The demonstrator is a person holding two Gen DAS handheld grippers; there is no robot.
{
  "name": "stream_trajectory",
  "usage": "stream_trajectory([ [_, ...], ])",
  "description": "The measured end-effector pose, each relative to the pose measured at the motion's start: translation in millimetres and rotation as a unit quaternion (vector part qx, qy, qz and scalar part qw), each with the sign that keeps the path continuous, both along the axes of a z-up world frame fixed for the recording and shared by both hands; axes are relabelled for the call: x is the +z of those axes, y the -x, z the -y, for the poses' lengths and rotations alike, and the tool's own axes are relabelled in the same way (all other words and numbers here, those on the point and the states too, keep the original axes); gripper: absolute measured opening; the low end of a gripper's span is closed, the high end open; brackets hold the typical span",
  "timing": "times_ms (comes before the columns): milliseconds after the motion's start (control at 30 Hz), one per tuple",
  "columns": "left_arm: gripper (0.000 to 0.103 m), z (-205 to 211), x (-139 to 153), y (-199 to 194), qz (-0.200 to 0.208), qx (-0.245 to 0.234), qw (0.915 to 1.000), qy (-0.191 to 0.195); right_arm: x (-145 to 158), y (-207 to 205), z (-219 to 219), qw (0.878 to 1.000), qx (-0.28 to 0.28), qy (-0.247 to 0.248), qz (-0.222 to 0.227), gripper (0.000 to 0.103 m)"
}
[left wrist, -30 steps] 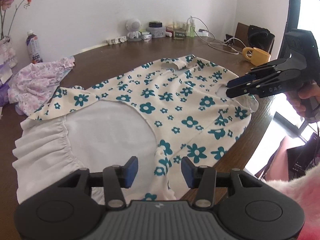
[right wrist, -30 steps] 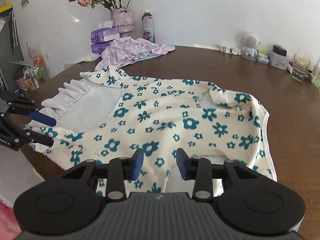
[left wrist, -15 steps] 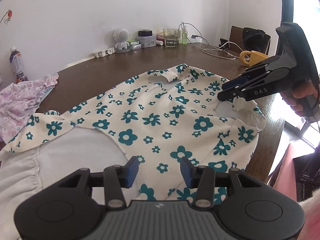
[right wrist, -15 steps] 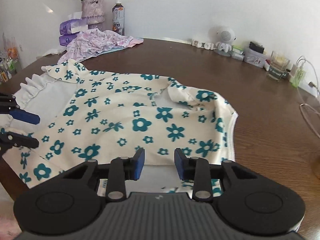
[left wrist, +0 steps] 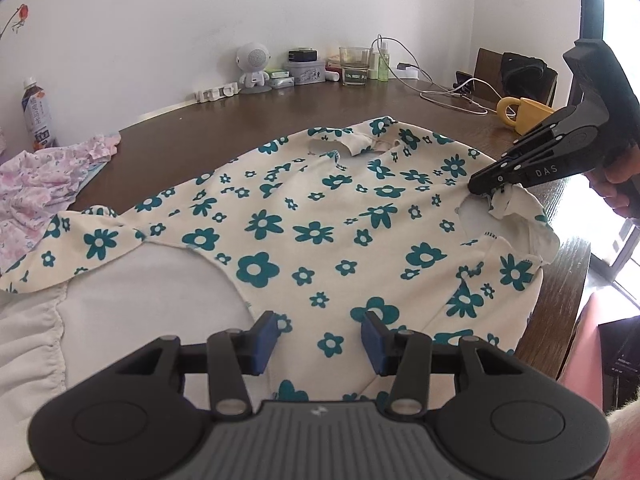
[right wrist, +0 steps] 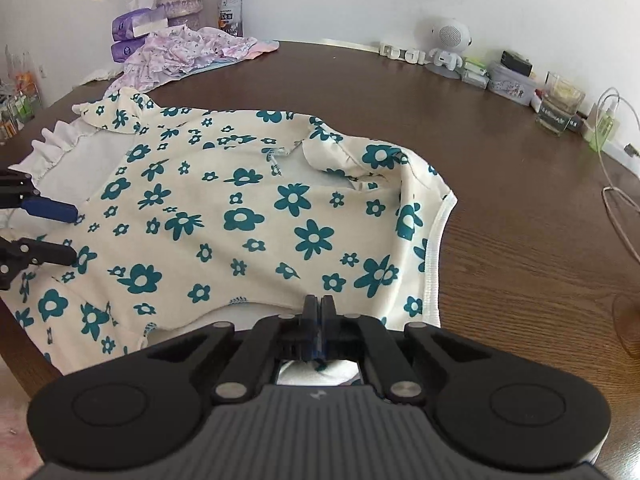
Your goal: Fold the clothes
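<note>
A cream garment with teal flowers [left wrist: 320, 232] [right wrist: 248, 216] lies spread on the dark wooden table [right wrist: 500, 200], its white ruffled part [left wrist: 36, 344] at one end. My right gripper [right wrist: 319, 312] [left wrist: 478, 186] is shut on the garment's white-lined edge near the table's border, and a bit of cloth [left wrist: 506, 204] bunches up at its tips. My left gripper [left wrist: 318, 336] [right wrist: 60, 232] is open just above the garment's near edge, with nothing between its blue pads [left wrist: 266, 336].
A pink floral garment [right wrist: 188, 54] lies in a heap by a bottle [right wrist: 230, 0], a vase and purple tissue packs. A yellow mug [left wrist: 524, 114], cables [left wrist: 452, 98], a glass [left wrist: 354, 66] and a small white speaker [left wrist: 254, 62] stand along the back. The table edge [left wrist: 568, 304] runs close to the garment.
My right gripper has gone from open to shut on the garment's edge. The left gripper has moved in over the garment and stays open.
</note>
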State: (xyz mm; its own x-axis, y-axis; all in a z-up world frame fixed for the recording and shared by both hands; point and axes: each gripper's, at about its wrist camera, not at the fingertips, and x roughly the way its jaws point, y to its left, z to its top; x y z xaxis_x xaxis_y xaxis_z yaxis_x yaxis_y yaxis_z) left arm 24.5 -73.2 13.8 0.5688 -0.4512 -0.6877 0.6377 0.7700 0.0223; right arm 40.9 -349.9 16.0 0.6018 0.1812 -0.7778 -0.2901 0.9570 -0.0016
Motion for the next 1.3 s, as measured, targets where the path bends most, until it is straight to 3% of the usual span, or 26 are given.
stream_trajectory([
  [67, 0.045, -1, 0, 0, 0.000, 0.001, 1.0000, 0.002, 4, 1, 1, 1.000, -0.002, -0.020, 0.007, 0.014],
  [133, 0.046, -2, 0, 1, 0.001, 0.002, 1.0000, 0.004, 10, -2, 3, 0.999, -0.021, -0.018, 0.035, 0.034],
  [200, 0.046, -2, 0, 1, 0.003, 0.002, 1.0000, 0.005, 15, -6, 4, 0.997, -0.040, -0.014, 0.061, 0.035],
  [367, 0.046, -3, 0, 3, 0.007, 0.005, 0.9999, 0.009, 0, -21, 0, 0.992, -0.068, 0.073, 0.073, 0.035],
  [567, 0.047, -4, -2, 8, 0.017, 0.013, 0.9996, 0.017, 4, -8, 11, 0.988, -0.096, 0.065, 0.102, 0.046],
  [667, 0.047, -4, -3, 9, 0.022, 0.013, 0.9995, 0.021, 1, -6, 18, 0.989, -0.105, 0.052, 0.092, 0.047],
  [733, 0.047, -5, -4, 9, 0.023, 0.014, 0.9994, 0.023, -8, -7, 18, 0.992, -0.096, 0.047, 0.070, 0.029],
  [767, 0.047, -6, -4, 10, 0.023, 0.014, 0.9993, 0.024, -10, -6, 17, 0.992, -0.093, 0.052, 0.069, 0.011],
  [800, 0.047, -6, -4, 10, 0.023, 0.015, 0.9993, 0.025, -12, -6, 15, 0.992, -0.090, 0.057, 0.067, 0.010],
  [933, 0.047, -21, 6, 13, 0.014, 0.021, 0.9981, 0.057, -8, 0, 11, 0.991, -0.099, 0.050, 0.072, 0.010],
  [1033, 0.047, -51, 23, 23, 0.021, 0.049, 0.9941, 0.095, 4, 13, 5, 0.991, -0.099, 0.020, 0.092, 0.020],
  [1167, 0.047, -99, 35, 43, 0.015, 0.105, 0.9860, 0.129, 25, 42, -22, 0.990, -0.049, -0.042, 0.129, 0.027],
  [1300, 0.046, -132, 35, 71, 0.001, 0.128, 0.9784, 0.163, 22, 56, -63, 0.989, 0.007, -0.082, 0.125, 0.034],
])
